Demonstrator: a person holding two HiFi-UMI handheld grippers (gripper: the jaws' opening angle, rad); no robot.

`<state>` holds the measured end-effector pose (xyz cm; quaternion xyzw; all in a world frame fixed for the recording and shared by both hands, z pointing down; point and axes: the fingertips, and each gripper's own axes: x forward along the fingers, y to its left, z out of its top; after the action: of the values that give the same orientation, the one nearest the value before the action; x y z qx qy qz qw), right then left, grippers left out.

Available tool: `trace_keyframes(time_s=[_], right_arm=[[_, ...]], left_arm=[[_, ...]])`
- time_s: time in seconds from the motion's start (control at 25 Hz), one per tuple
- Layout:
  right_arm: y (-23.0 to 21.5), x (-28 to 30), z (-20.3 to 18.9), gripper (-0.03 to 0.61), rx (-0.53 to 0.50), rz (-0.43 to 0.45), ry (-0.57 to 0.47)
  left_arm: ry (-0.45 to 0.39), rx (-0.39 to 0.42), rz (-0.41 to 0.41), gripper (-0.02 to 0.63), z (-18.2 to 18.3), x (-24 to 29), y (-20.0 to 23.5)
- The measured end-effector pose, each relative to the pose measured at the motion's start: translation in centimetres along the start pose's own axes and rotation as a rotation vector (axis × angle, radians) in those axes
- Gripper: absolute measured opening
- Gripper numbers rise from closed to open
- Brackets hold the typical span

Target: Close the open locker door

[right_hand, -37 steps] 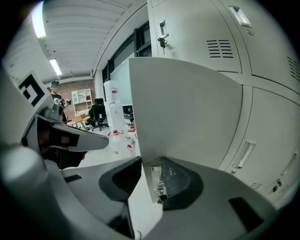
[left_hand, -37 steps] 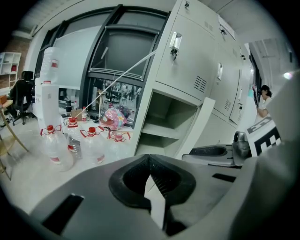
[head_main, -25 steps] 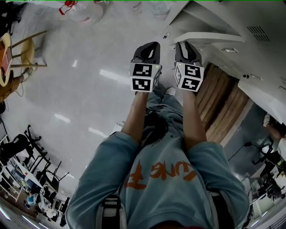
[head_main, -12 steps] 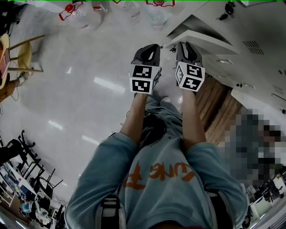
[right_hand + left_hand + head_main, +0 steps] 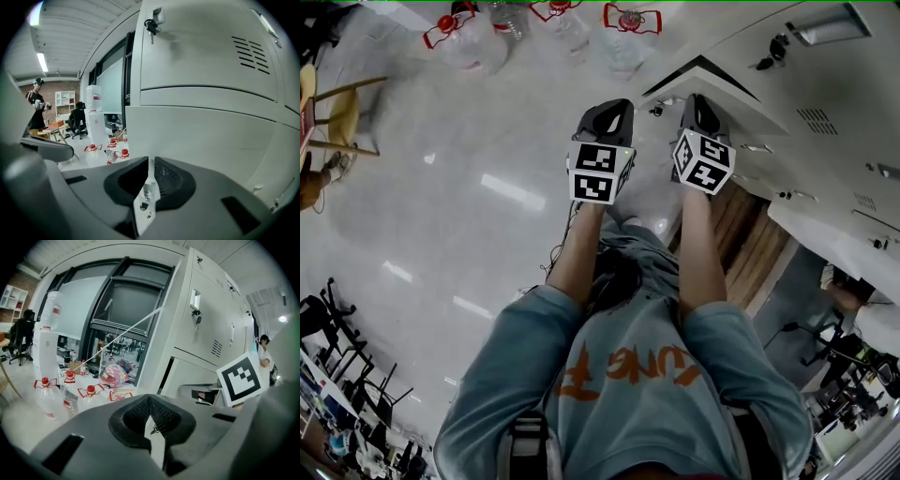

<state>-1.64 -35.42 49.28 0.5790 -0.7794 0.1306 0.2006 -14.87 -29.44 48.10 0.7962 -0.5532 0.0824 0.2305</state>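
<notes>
White metal locker door (image 5: 197, 136) is standing open; we are closing the jaws of our right gripper (image 5: 150, 164) on its edge, while our left gripper (image 5: 149, 401) is keeping its jaws together, empty. Next, we are probably swinging it shut.

I count four clear bottles (image 5: 455, 39) with red caps standing on the floor. Beside them there is one water cooler (image 5: 46, 350), and one bright patterned helmet (image 5: 114, 376) lies by the window. Only one locker door (image 5: 197, 136) stands open. One bunch of keys (image 5: 151, 26) hangs from the lock above it. There is one yellow wooden chair (image 5: 345, 114) off to my left. Down the room I see two people, one standing (image 5: 36, 105) and one seated (image 5: 77, 119).
</notes>
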Motion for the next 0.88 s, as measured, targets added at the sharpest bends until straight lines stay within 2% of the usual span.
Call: trace_keyframes(time_s=[0.56, 0.88], right_arm=[[-4.1, 0.0, 3.2, 0.043, 0.077, -0.075, -0.064], [-5.2, -2.6, 5.0, 0.04, 0.096, -0.037, -0.116]], left_arm=[[-0.042, 0.005, -0.004, 0.017, 2.6, -1.9, -0.8], [-0.079, 0.049, -0.053, 0.018, 4.9, -2.3, -4.7]])
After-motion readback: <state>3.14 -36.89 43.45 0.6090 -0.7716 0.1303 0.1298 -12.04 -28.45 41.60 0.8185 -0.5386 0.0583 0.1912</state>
